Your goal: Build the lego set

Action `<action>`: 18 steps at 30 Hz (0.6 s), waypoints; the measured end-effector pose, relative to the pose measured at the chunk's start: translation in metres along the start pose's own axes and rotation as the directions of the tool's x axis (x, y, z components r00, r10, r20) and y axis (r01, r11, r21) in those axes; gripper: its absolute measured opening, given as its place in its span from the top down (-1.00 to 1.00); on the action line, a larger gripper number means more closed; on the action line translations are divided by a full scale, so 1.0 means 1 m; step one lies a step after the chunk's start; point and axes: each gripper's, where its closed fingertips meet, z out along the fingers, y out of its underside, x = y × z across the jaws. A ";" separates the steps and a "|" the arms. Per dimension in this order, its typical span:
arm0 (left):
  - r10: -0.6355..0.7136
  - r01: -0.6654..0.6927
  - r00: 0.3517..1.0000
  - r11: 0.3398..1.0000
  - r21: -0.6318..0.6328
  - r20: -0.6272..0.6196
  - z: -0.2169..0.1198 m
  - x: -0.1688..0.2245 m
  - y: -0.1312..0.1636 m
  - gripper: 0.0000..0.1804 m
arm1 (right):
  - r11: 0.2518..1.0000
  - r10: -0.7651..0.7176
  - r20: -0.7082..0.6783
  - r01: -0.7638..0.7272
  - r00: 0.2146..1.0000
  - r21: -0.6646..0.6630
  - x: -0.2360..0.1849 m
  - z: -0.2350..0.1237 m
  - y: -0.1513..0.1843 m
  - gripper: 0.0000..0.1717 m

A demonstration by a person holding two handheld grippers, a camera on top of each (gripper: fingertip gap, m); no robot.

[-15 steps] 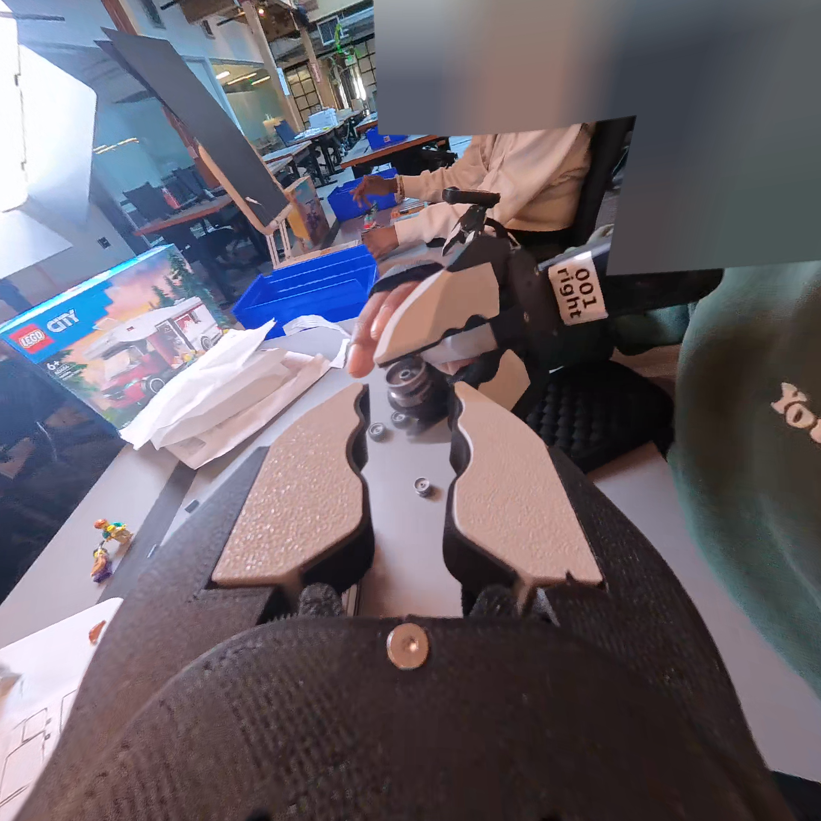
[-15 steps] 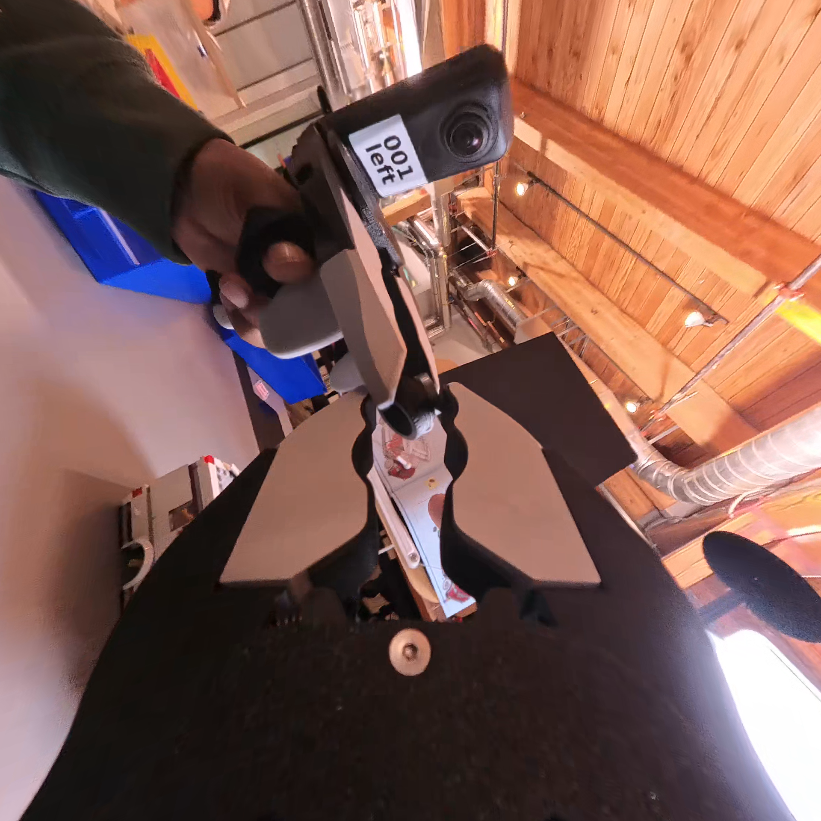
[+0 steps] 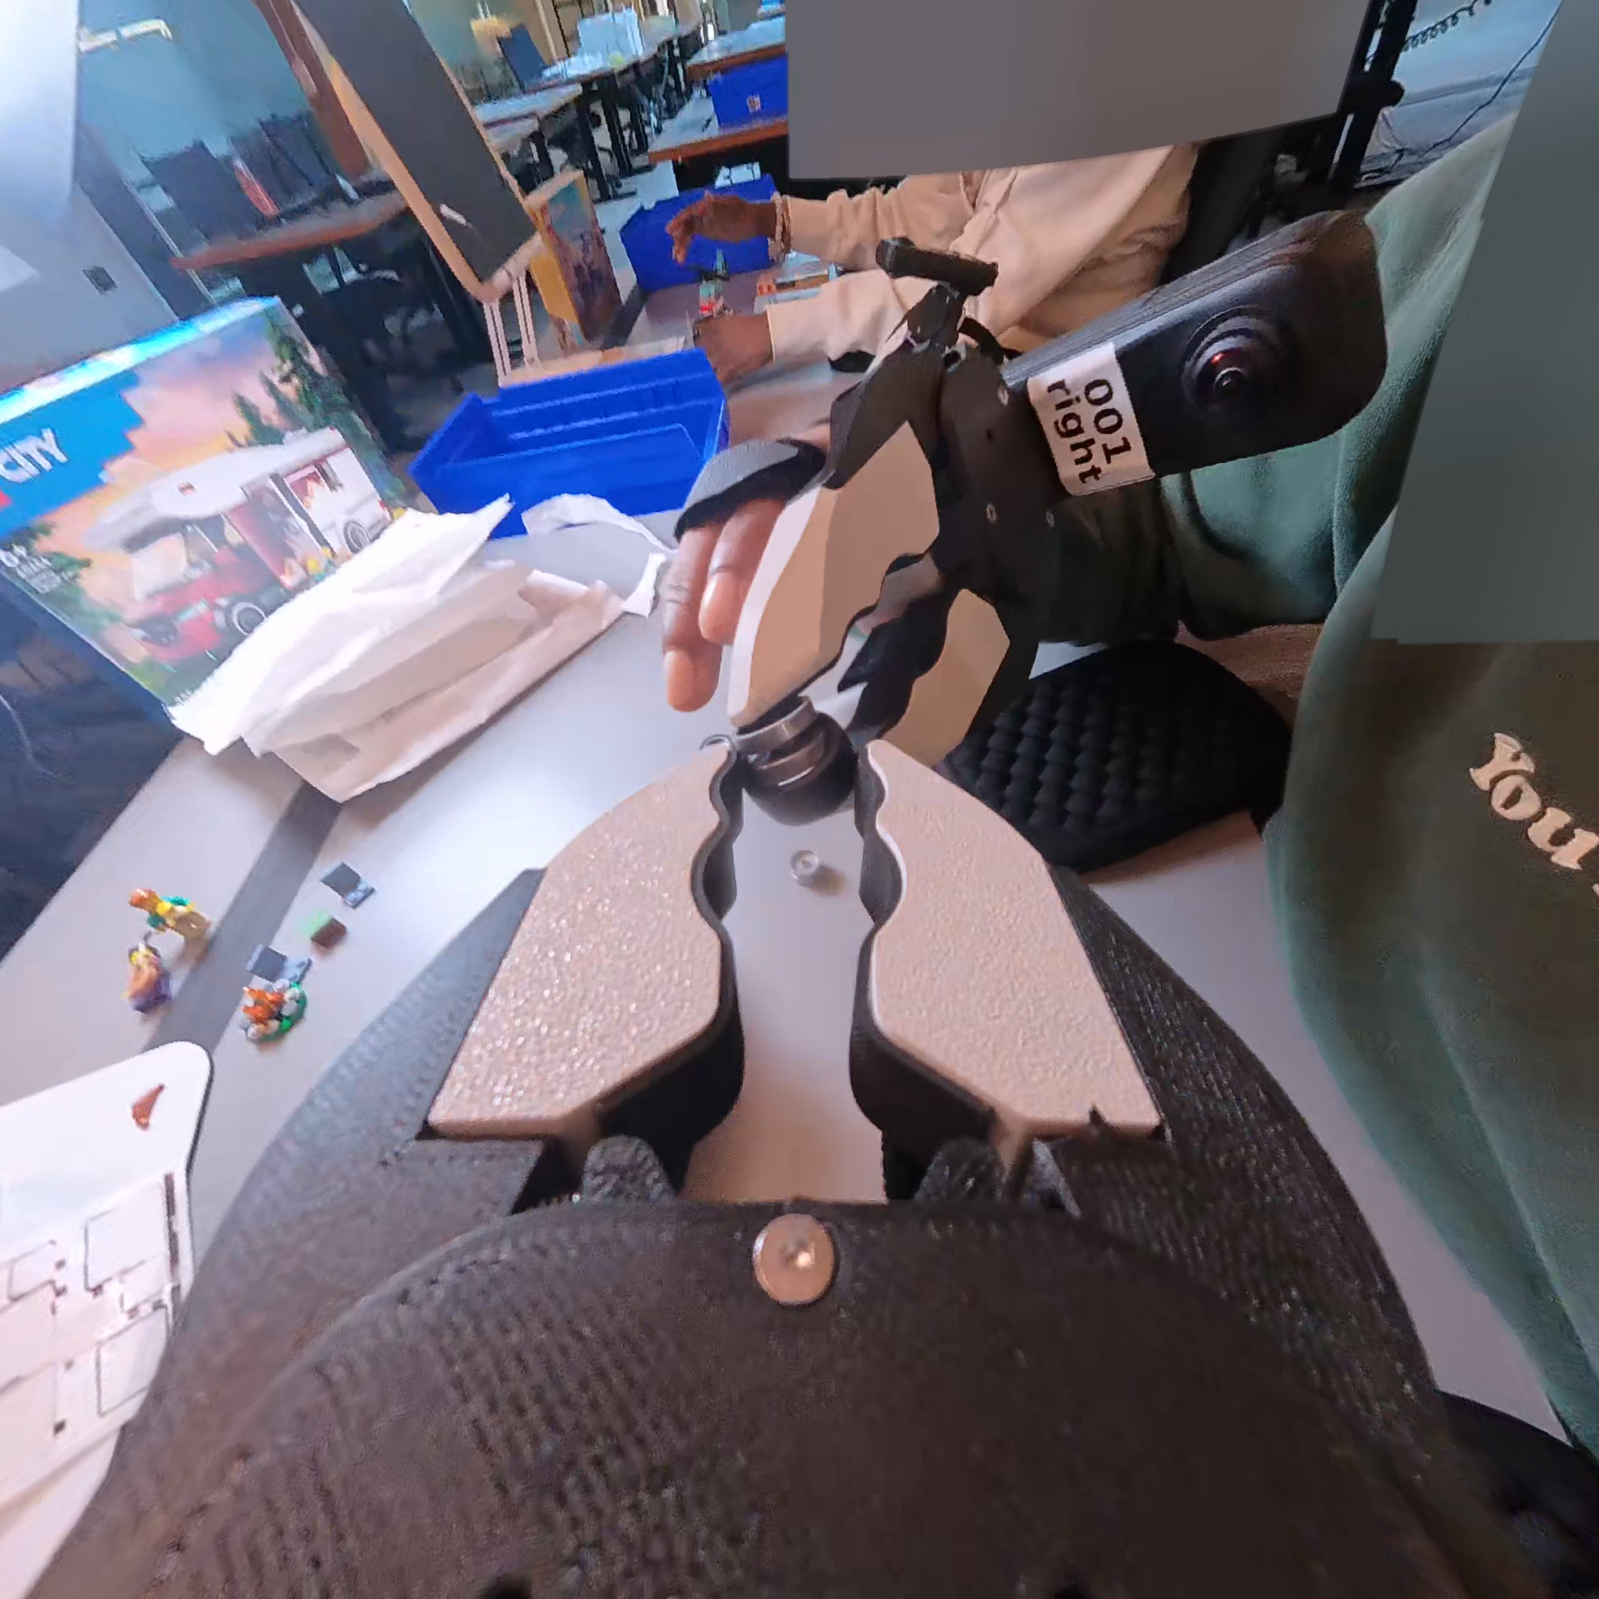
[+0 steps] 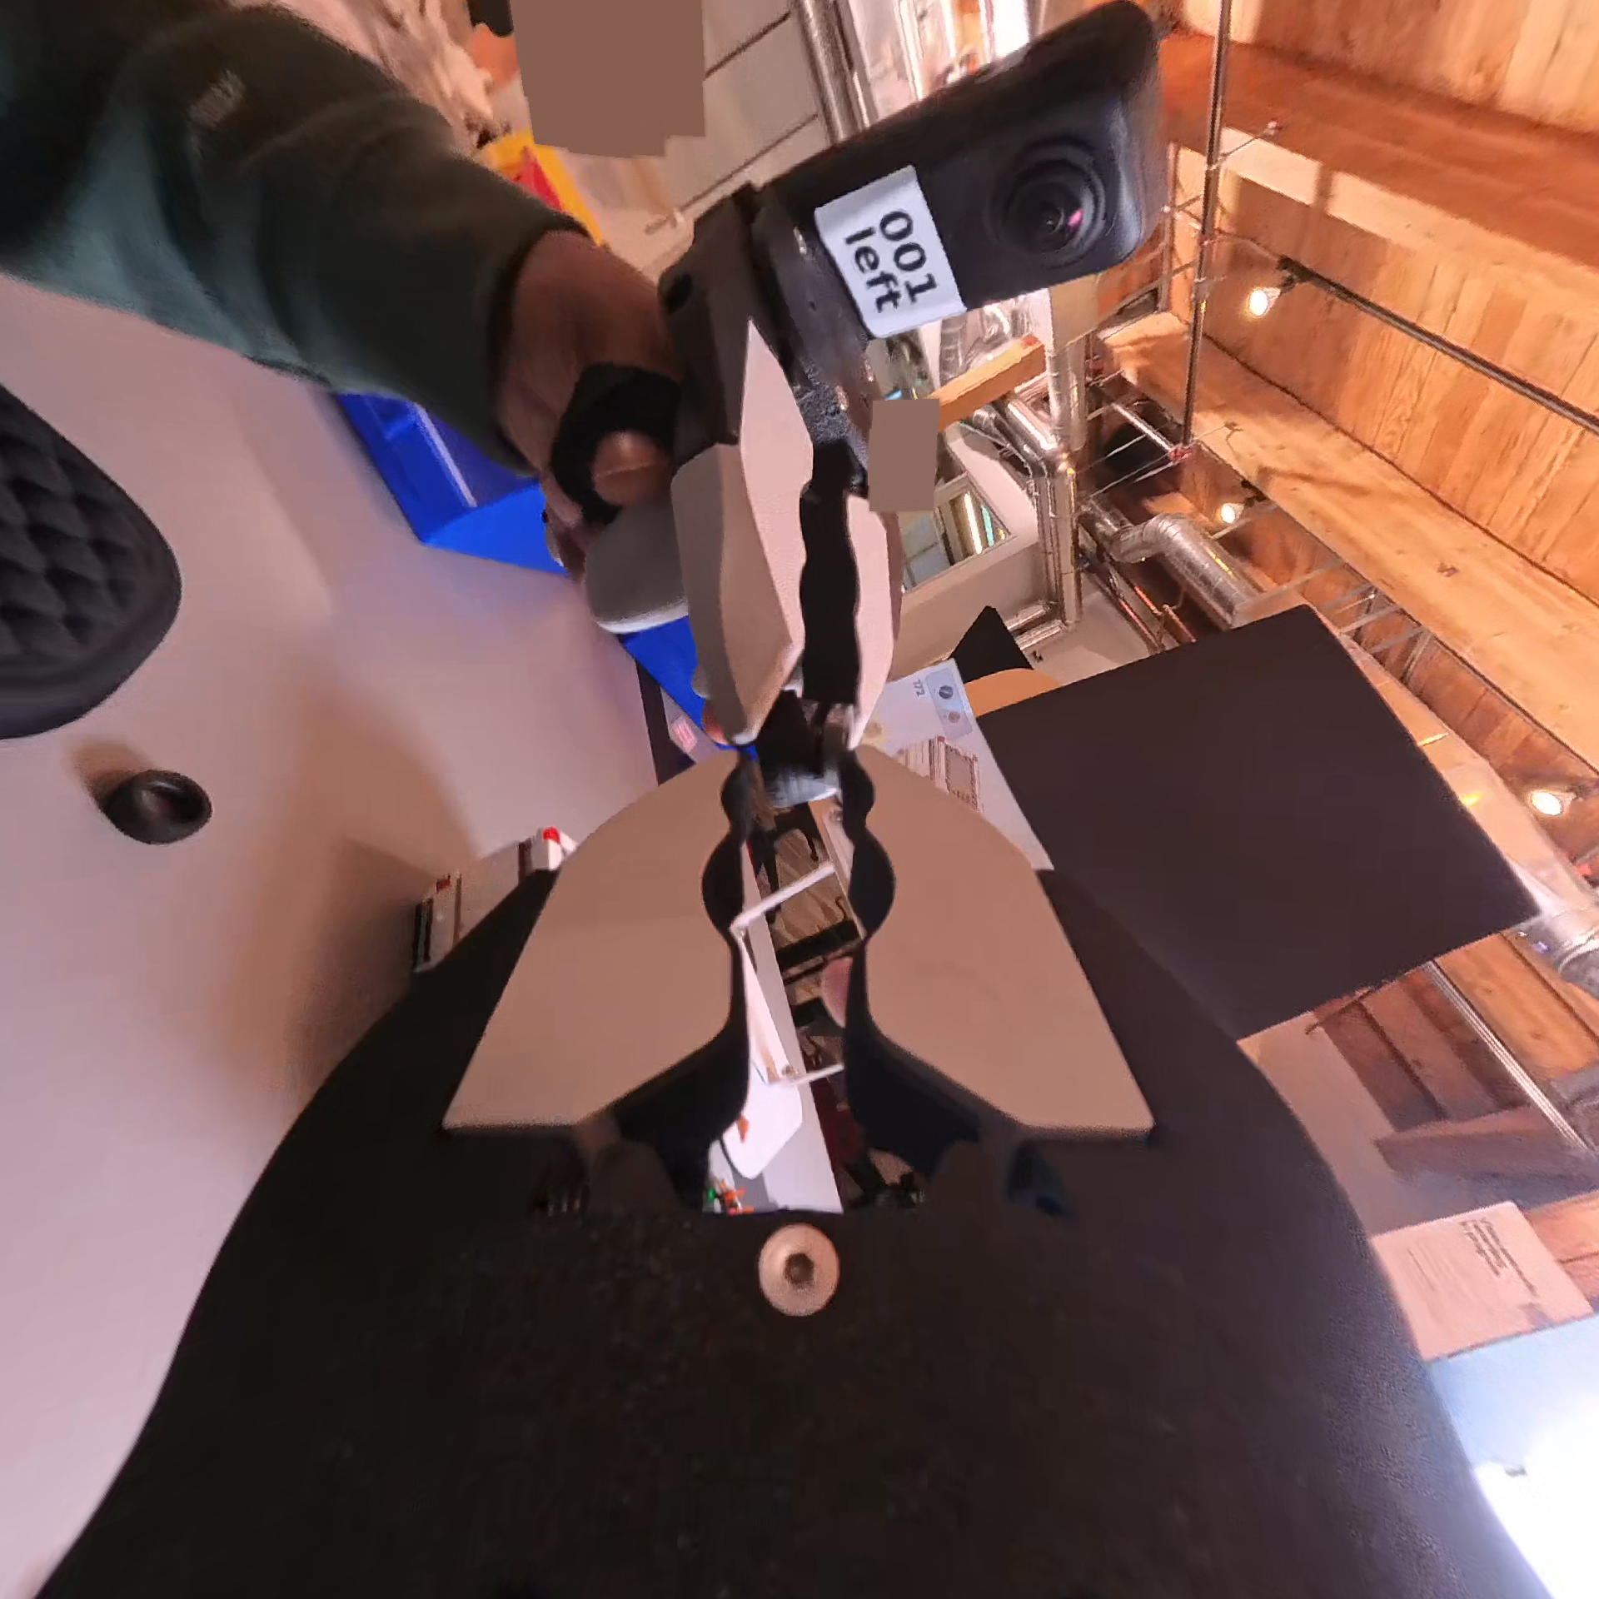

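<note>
While both grippers meet above the bench (image 3: 484, 779), the left gripper (image 3: 794, 761) has its fingers clamped on a black wheel (image 3: 800, 766); the right gripper (image 4: 792, 779) fingers clamp its grey hub from the opposite side.

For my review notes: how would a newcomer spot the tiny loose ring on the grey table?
Start in the left wrist view at the grey table and find the two beige fingers of the near tongs. The small grey ring lies between them, below the black tyre. Unlike the tyre, it lies loose and flat.
</note>
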 end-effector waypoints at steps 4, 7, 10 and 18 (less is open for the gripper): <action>0.002 -0.002 1.000 1.000 0.016 -0.003 0.001 0.000 0.001 0.72 | 0.989 0.145 0.020 -0.146 0.989 0.034 0.001 -0.001 0.001 0.82; 0.146 -0.147 0.987 0.989 0.007 0.071 -0.005 -0.004 0.000 0.74 | 0.929 0.350 0.100 -0.359 0.931 0.090 0.001 -0.003 0.000 0.83; 0.235 -0.235 0.968 0.972 -0.003 0.085 -0.007 0.001 -0.001 0.71 | 0.879 0.440 0.188 -0.464 0.878 0.107 -0.003 -0.005 -0.005 0.82; 0.266 -0.266 0.963 0.964 -0.008 0.038 -0.005 0.013 0.001 0.75 | 0.812 0.523 0.317 -0.575 0.791 0.097 -0.014 -0.007 -0.011 0.82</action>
